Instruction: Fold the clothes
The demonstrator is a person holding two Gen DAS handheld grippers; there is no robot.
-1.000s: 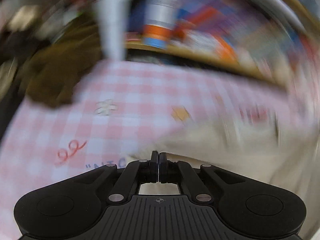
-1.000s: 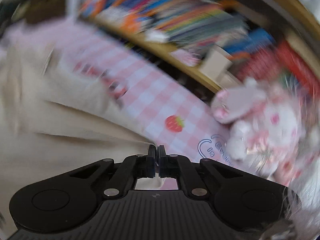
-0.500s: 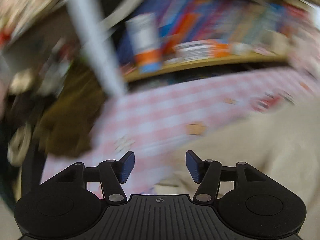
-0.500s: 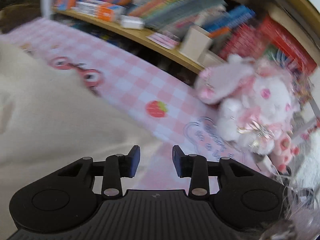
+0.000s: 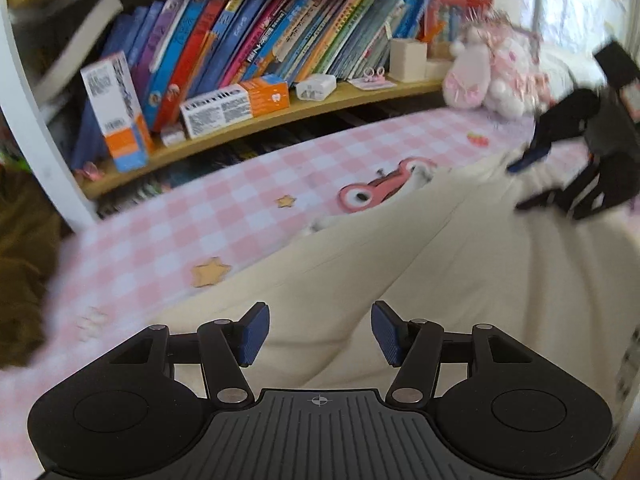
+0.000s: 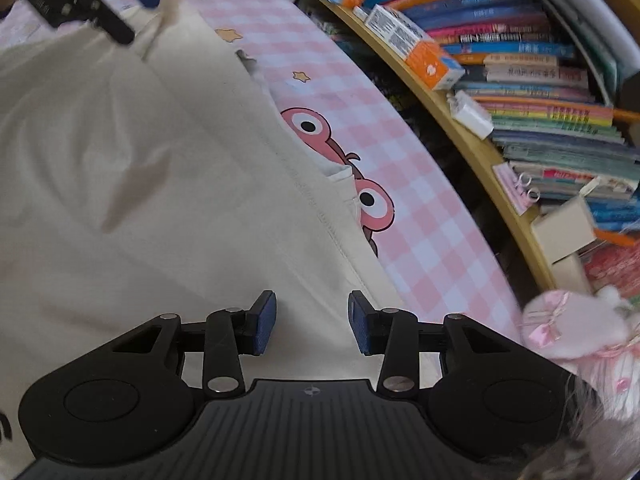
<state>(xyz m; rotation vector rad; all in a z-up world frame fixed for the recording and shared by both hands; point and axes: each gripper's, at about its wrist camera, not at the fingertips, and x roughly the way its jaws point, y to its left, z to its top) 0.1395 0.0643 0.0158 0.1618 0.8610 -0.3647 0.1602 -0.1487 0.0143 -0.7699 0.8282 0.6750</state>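
A cream garment [image 5: 460, 264] lies spread over the pink checked tablecloth [image 5: 248, 208]; in the right wrist view the same cream garment [image 6: 140, 184] fills the left half, its hemmed edge running along the checked cloth. My left gripper [image 5: 319, 334] hovers open over the garment's near edge, nothing between its blue pads. My right gripper [image 6: 312, 322] is open just above the garment's hem, also empty. The right gripper [image 5: 532, 156] shows blurred at the far right of the left wrist view, and the left gripper [image 6: 120, 4] shows at the top left of the right wrist view.
A wooden shelf [image 5: 280, 120] packed with books and boxes runs behind the table. A pink plush toy [image 5: 492, 76] sits at the table's far right end, close beside my right gripper [image 6: 576, 332]. A brown cloth heap [image 5: 20, 264] lies at the left edge.
Both grippers were shut on the garment's edge a second ago; they opened, let it go and now hover over the cloth, which has settled flat.
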